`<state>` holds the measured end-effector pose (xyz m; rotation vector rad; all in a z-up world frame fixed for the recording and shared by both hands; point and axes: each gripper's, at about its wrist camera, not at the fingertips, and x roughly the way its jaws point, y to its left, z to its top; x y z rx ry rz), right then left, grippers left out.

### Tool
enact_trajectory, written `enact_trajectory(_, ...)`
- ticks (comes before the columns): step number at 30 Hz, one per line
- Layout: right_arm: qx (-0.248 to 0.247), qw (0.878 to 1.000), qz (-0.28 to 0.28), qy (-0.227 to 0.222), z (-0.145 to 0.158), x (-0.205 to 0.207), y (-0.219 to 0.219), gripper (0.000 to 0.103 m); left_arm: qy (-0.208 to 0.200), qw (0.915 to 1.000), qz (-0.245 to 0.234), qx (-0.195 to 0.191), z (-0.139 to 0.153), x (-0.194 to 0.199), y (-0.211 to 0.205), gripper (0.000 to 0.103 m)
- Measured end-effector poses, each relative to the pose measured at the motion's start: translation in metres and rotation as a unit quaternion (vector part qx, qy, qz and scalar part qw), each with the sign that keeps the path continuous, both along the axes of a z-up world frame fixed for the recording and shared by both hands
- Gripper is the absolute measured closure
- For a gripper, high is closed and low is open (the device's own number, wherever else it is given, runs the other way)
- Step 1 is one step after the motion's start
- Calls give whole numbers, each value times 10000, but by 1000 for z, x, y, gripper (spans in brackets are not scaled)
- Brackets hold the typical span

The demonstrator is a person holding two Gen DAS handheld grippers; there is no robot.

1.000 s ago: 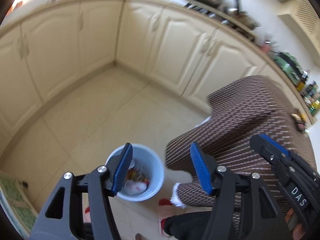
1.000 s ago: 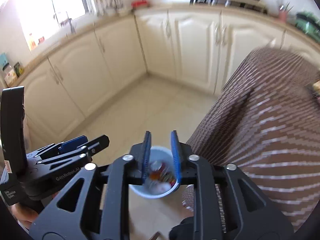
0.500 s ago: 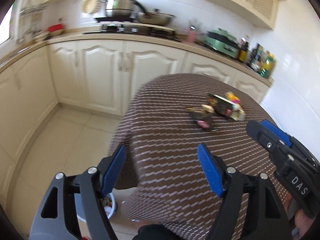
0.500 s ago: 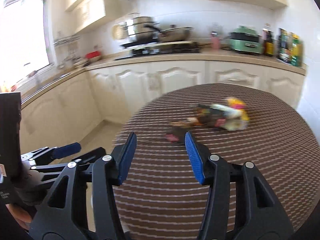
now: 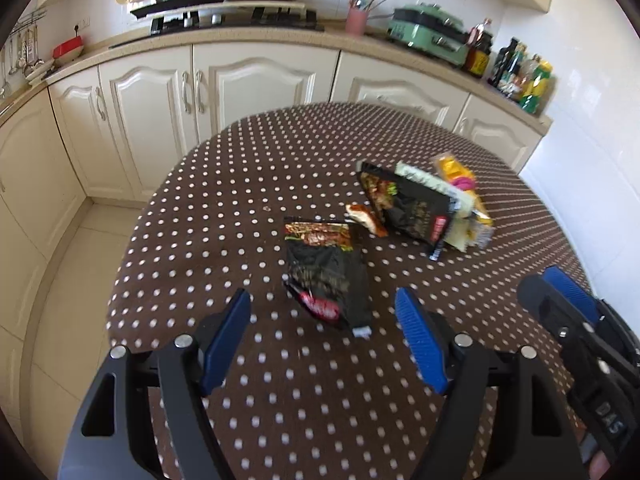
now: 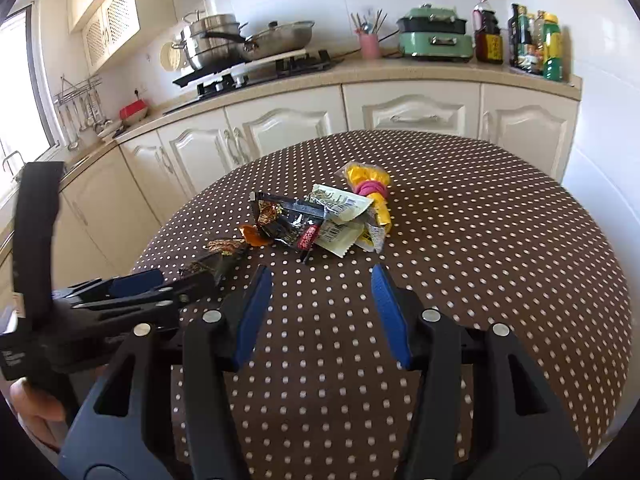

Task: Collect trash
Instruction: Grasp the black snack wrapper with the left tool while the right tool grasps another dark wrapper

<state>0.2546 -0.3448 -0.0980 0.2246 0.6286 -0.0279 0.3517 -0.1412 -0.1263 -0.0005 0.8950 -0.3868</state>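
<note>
Black wrapper (image 5: 326, 276) near table edge (image 5: 120, 280); both jaws apart, empty; bare cloth around.

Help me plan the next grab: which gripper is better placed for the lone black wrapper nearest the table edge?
Left. The left gripper is open, with the black wrapper just ahead between its fingers. The right gripper faces the farther pile.

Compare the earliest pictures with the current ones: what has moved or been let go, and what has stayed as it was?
Both cameras swung from the blue bin on the floor up to the brown polka-dot table. The left gripper and right gripper have just been opening and now stand empty, nothing between their jaws. The black snack wrapper and the wrapper pile lie untouched.
</note>
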Motion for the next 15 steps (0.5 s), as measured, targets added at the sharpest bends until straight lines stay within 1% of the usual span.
enact_trajectory(1,-8,10000,28,62,-1,6,-1,51,2,10000,31,45,-2,4,-2,31)
enact_trajectory(2,-38,9999,70,104,-1,11,0,51,17,10000,30,63,-4,7,-3,44)
enact_trajectory(3,-47,9999,110,116,0,15,0,51,80,10000,-6,49,-6,11,-4,52)
enact_trajectory(4,-91,9997,156,138,1,21,2,51,162,9999,-54,-7,-8,15,-6,69)
enact_trajectory(5,-142,9996,199,170,1,27,4,51,162,9999,-25,-17,-9,17,-5,81)
enact_trajectory(8,-353,9986,321,243,3,44,14,51,20,9999,-57,-115,-4,16,1,86)
enact_trajectory(11,-485,9969,512,350,2,62,23,51,-185,9997,41,-132,3,11,14,87)
enact_trajectory(14,-912,9931,606,412,2,83,34,50,-303,9988,241,-283,11,12,32,87)
enact_trajectory(15,-988,9921,632,454,0,90,37,50,-336,9984,323,-311,13,13,37,87)
